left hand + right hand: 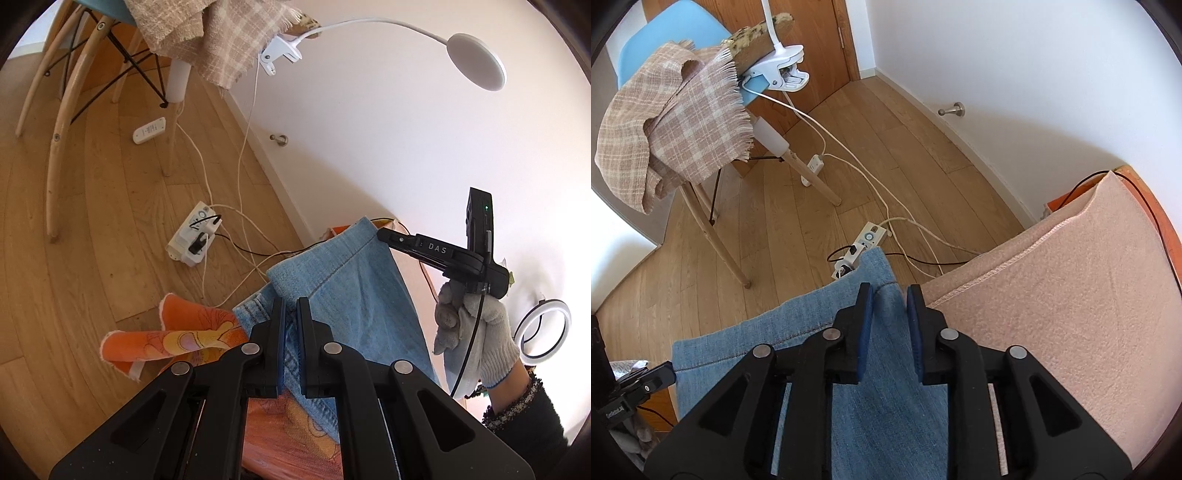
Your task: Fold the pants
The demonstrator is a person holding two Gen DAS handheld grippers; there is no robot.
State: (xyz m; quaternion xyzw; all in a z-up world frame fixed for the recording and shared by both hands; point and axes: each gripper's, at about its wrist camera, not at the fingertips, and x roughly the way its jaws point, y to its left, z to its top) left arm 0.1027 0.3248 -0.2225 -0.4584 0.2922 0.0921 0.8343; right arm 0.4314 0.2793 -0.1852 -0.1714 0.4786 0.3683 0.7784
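The left gripper [291, 314] sat nearest the lens, its jaws nearly together and pinching a fold of the jeans [343, 280] along the near side of the folded edge. The right gripper [890, 302] stood over the far corner of that edge, its pads a narrow way apart with denim lying between them; from its own camera the cloth seemed loose rather than pressed, so I judged it was letting go. In the left view, its tip [384, 233] met the same corner of the jeans.

The jeans lay doubled across the bed, on a pink blanket [1071, 302] and an orange sheet [173, 339], with the fold reaching the bed's edge above the floor [110, 221]. Both corners of the fold appeared to be carried level so the layers would land square. A gloved hand [476, 332] gripped the right tool's handle. A power strip [862, 243] lay on the floor below the edge.
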